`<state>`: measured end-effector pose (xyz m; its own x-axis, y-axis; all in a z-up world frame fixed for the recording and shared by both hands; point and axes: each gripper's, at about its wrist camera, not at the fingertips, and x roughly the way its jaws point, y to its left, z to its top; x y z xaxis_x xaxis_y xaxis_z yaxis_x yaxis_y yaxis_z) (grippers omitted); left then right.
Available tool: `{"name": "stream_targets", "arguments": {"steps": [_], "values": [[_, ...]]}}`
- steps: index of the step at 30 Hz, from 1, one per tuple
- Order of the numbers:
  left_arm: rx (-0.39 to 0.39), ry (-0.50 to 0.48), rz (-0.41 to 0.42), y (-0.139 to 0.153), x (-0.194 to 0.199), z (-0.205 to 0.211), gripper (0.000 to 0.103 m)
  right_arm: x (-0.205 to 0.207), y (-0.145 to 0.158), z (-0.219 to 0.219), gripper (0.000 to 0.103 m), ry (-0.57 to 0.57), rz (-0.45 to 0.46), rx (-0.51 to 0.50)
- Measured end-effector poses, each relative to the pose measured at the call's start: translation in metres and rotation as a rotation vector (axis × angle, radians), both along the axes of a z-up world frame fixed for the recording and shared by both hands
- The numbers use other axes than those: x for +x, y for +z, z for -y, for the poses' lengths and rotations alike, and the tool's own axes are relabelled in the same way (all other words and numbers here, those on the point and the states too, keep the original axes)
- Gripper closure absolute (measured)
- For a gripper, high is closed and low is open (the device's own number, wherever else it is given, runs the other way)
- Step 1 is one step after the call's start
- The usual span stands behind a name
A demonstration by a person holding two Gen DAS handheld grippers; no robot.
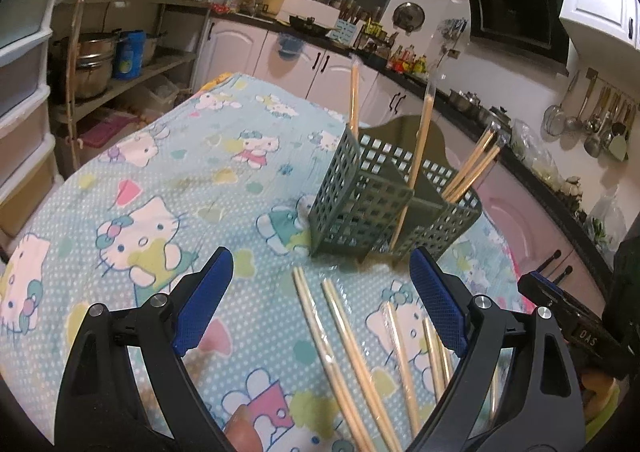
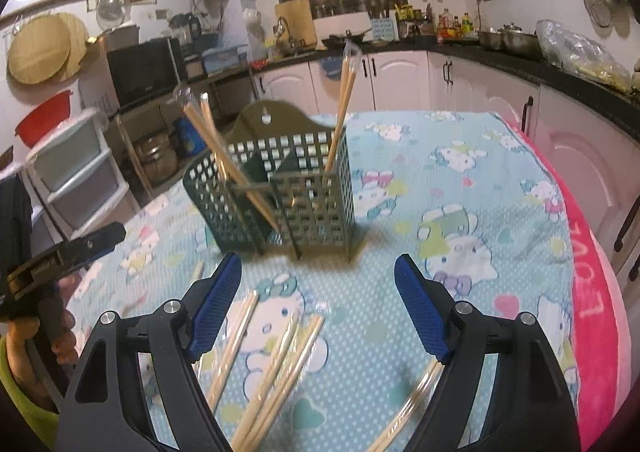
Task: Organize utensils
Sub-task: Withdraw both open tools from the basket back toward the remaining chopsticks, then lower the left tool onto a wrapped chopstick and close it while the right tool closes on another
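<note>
chopsticks point(image 1: 340, 336) under open left tongs point(image 1: 320, 296) | caddy point(image 1: 384, 207) beyond

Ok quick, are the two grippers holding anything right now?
Left gripper: open, holding nothing, above the chopsticks on the table.
Right gripper: open, holding nothing.

One green utensil holder point(image 1: 372, 203) stands just ahead of the open jaws; it has several compartments, though their exact number cannot be told. Three bundles of wooden chopsticks point(image 1: 420, 155) stand inside it. On the cloth, between and below the jaws, lie about four wrapped pairs of loose chopsticks point(image 1: 348, 336). Their exact number is unclear because of blur.
</note>
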<state>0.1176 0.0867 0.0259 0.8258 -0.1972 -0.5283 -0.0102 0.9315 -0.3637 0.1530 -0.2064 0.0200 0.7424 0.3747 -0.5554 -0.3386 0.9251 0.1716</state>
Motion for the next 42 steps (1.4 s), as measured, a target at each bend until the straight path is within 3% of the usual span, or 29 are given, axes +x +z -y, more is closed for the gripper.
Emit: {"name": "stream_targets", "arguments": {"steps": [6,13,18,26,42], "values": [[-0.001,-0.012,-0.034,-0.011,-0.007,0.000,0.032,-0.005,-0.013,-0.008,0.045,0.021,-0.038,-0.041],[-0.035,-0.043,-0.106,-0.031,-0.008,0.000,0.064,-0.009,-0.033,-0.017,0.065,0.061,-0.087,-0.059],[-0.100,-0.084,-0.163,-0.048,-0.005,0.003,0.079,-0.008,-0.044,-0.020,0.068,0.066,-0.125,-0.071],[-0.085,-0.115,-0.216,-0.061,0.007,0.021,0.081,0.004,-0.058,-0.019,0.072,0.053,-0.187,-0.083],[-0.008,-0.067,-0.278,-0.070,0.050,0.022,0.081,0.048,-0.080,-0.031,0.076,0.026,-0.294,-0.115]]}}
